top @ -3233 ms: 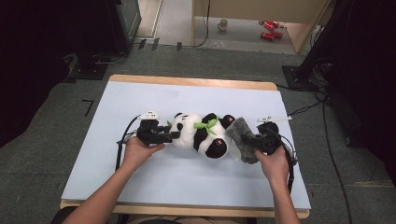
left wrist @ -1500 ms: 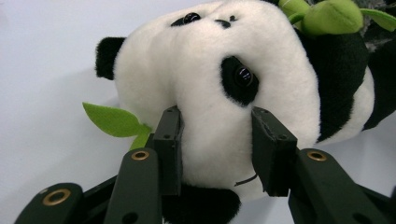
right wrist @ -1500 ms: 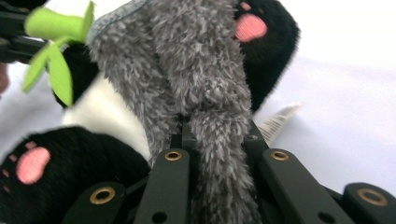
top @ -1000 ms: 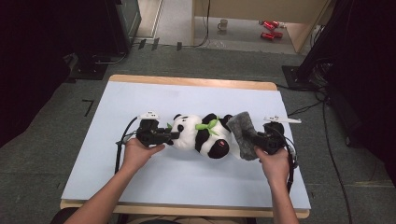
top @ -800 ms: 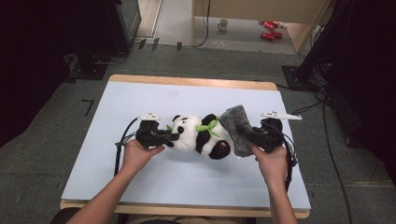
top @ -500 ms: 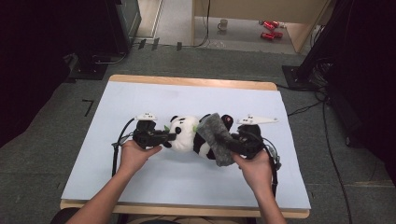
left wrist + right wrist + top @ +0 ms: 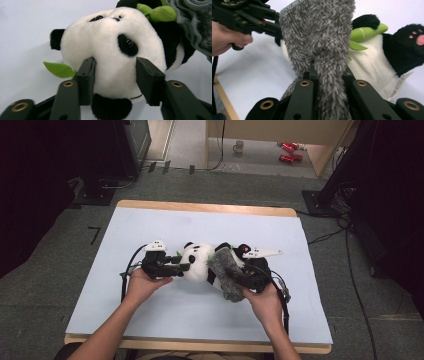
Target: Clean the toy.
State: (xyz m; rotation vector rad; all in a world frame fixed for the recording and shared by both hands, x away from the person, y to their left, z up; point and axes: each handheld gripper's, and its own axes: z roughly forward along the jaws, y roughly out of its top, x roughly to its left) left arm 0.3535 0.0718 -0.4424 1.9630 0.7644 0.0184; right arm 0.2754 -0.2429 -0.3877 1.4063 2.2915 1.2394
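- Your left gripper (image 7: pixel 181 267) lies level on the pale blue table cover (image 7: pixel 150 220), left of centre, jaws pointing right at the plush panda (image 7: pixel 197 262).
- Its jaws have just been opening. In the left gripper view they straddle the panda's white head (image 7: pixel 112 50), one on either side of the face; the near-left jaw touches the fur, and whether the other one presses cannot be told. Treat this gripper as released.
- Your right gripper (image 7: pixel 243 276) is clenched on a grey fuzzy cloth (image 7: pixel 226 272). In the right gripper view the cloth (image 7: pixel 319 37) runs up from between the closed jaws and stands in front of the toy.
- Note the cloth's position from above: it drapes over the panda's middle, between the head on the left and your right hand (image 7: pixel 266 301) on the right.
- The panda lies on its side near the centre of the table, head toward your left gripper. A green leaf (image 7: pixel 59 69) sticks out beside the head; a green bamboo piece (image 7: pixel 364 32) sits at its chest, and a black paw with pink pads (image 7: pixel 412 45) shows to the right of it.
- Your left hand (image 7: pixel 142 285) grips the left tool from the near side.
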